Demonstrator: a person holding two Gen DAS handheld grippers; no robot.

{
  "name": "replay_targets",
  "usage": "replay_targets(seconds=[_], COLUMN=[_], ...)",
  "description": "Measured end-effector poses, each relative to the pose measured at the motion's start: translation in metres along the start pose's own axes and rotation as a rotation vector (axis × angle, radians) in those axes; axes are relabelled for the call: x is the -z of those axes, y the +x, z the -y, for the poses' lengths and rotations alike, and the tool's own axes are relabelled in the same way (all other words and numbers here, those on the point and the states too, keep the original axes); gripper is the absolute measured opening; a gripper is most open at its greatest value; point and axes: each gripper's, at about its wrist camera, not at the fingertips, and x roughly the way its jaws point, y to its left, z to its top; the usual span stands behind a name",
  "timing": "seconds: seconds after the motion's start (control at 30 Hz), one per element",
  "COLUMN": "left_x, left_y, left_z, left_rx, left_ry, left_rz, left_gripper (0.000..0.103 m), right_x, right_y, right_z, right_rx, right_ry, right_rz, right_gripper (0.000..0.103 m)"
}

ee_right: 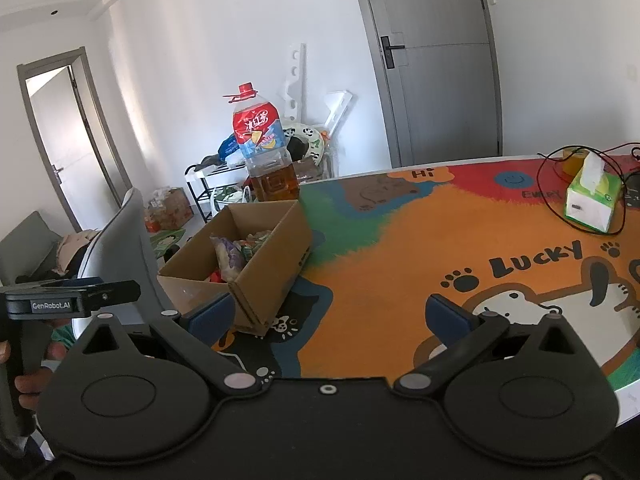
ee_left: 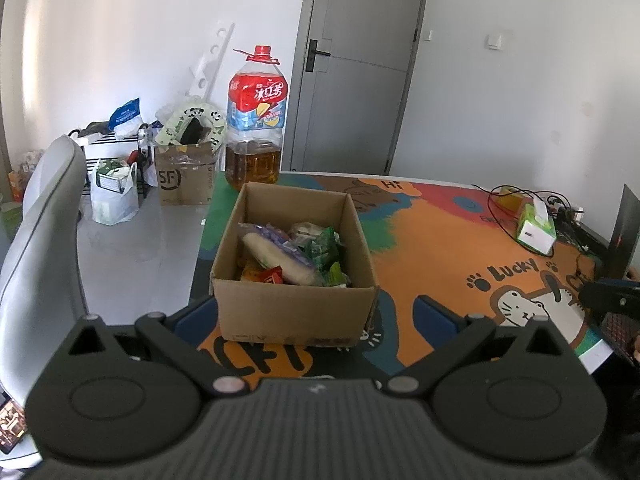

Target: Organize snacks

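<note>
Left wrist view shows the left tongs point(ee_left: 316, 316) spread wide and empty, low in the frame just before one cardboard box point(ee_left: 294, 308) at centre, which holds the snacks point(ee_left: 298, 254): a heap of packets too jumbled to count, perhaps half a dozen. The right tongs point(ee_right: 328, 314) also stand wide and hold nothing, over the bare patterned surface point(ee_right: 400, 280). No snack lies loose, so I judge the packing done or nearly so; next may be steadying the box. One tea bottle point(ee_left: 256, 120) stands at upper centre, one tissue pack point(ee_left: 536, 228) at right.
</note>
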Motion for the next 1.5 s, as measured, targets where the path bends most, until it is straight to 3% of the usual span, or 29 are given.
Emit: replay_targets(seconds=[1.5], left_x=[0.0018], left_y=[-0.0003], left_z=[-0.0023], left_rx=[0.000], left_ry=[-0.005], left_rz=[0.004], left_gripper=[0.103], right_x=[0.0008], right_y=[0.0038], right_z=[-0.0001], right_rx=[-0.016], right_ry=[0.000], right_rz=[0.002], right_gripper=[0.103])
